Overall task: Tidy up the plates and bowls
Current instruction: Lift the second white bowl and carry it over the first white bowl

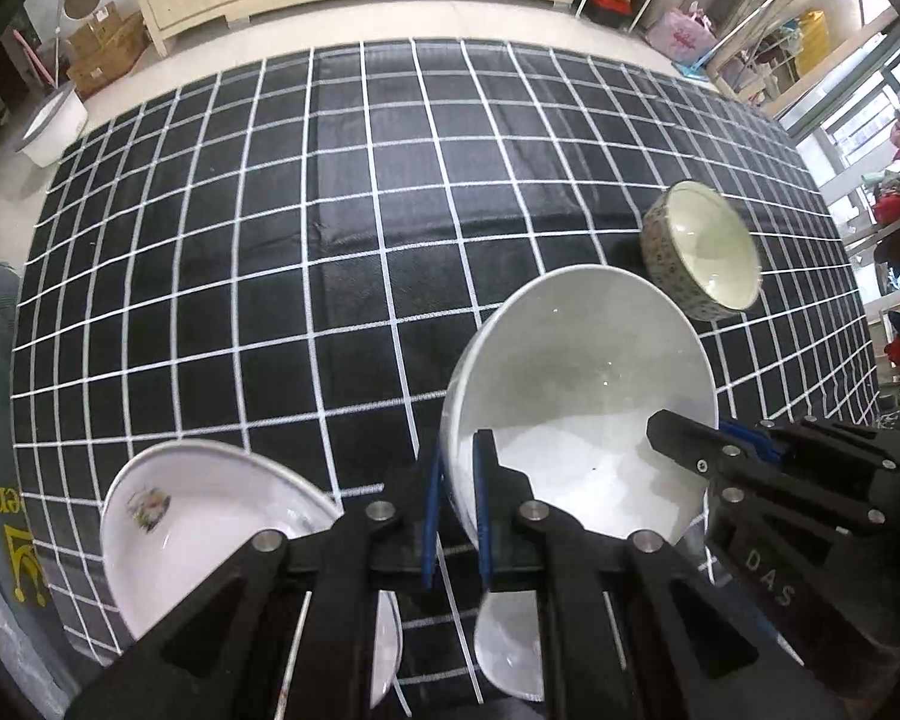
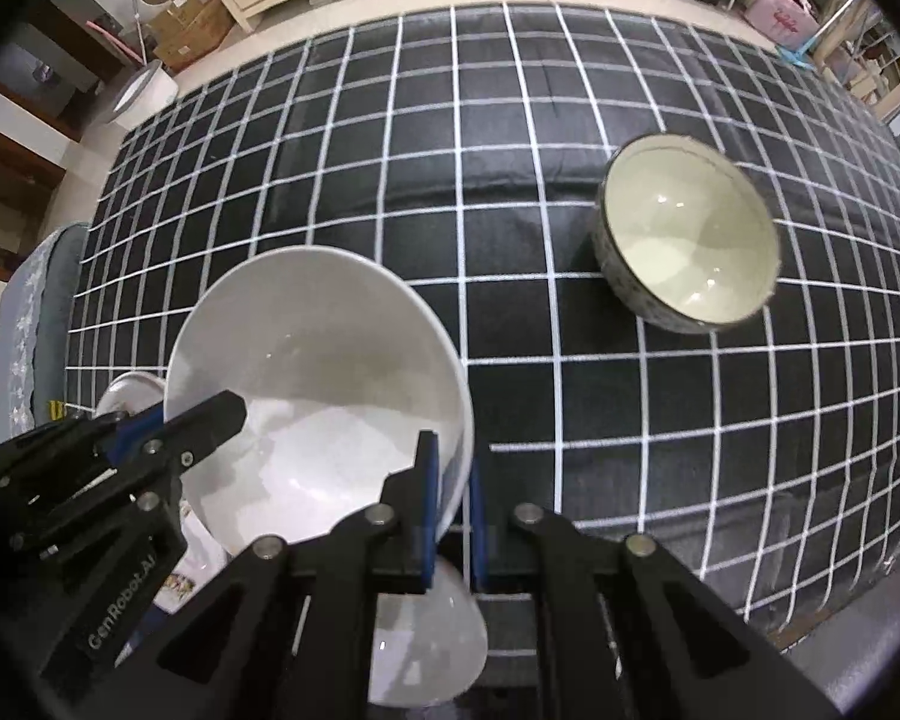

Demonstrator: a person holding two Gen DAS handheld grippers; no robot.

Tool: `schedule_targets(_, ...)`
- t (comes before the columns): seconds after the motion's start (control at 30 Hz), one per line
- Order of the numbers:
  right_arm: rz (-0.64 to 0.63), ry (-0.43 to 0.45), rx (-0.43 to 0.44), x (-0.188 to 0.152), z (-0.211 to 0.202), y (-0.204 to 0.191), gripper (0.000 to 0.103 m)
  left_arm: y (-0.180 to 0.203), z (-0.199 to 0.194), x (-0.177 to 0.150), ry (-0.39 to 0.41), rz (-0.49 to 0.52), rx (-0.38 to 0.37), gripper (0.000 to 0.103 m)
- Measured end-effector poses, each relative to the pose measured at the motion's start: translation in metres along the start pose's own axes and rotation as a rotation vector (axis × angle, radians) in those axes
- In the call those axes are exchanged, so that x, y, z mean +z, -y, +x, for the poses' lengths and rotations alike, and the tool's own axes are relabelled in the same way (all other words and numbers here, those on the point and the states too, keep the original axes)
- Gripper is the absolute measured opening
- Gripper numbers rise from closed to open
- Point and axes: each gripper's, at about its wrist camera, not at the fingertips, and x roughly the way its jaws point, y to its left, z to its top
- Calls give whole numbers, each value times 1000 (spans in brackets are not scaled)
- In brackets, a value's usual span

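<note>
Black cloth with white squares covers our worktop (image 1: 270, 240), and boxes and shelves stand in the room behind it.

From the left wrist view, our left tongs (image 1: 457, 510) are pressed tight on the near rim of the big white bowl (image 1: 582, 372), one pad inside and one outside. The right tongs (image 1: 690, 444) reach in from the side and pinch the other rim. We think the bowl is up in the air, because it tips a bit. If one hand goes faster than the other, the thin rim could slip out and the bowl could fall on the flowered plate (image 1: 210, 516) just below. The patterned bowl (image 1: 699, 249) sits apart on the cloth.

From the right wrist view, our right tongs (image 2: 450, 510) squeeze the white bowl's (image 2: 312, 348) rim, and the left tongs (image 2: 210, 420) hold the far side. The patterned bowl (image 2: 687, 234) is near our path, so we could bump it. A small white bowl (image 2: 432, 648) sits under our tongs.
</note>
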Motion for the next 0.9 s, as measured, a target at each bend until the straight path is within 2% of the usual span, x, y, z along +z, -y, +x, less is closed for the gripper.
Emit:
schedule_targets(0.17,-18,33,-11,-17,-33,-9,12,10,-27,-23,25,4,3,8)
schedule_targets(0.33,-38,41,-34,-42,-53,-11,12,15,-39,-39,22,-3,-5,9)
schedule_targets(0.43,-46,33,-47,-62,-51,-7,12,21,-35,-44,10,-3,2,9)
schedule_targets(0.53,-55,21,-68,-60,-41,11,12,27,-27,-52,-10,-12,7,9)
schedule_targets(0.77,-58,-22,-72,-88,-20,26,12,30,-6,-70,-63,-25,9,9)
schedule_targets(0.8,-61,-26,-71,-78,-19,32,12,30,-4,-71,-66,-25,12,9)
schedule_targets(0.9,-66,-37,-77,-79,-12,35,12,32,0,-74,-69,-19,23,9)
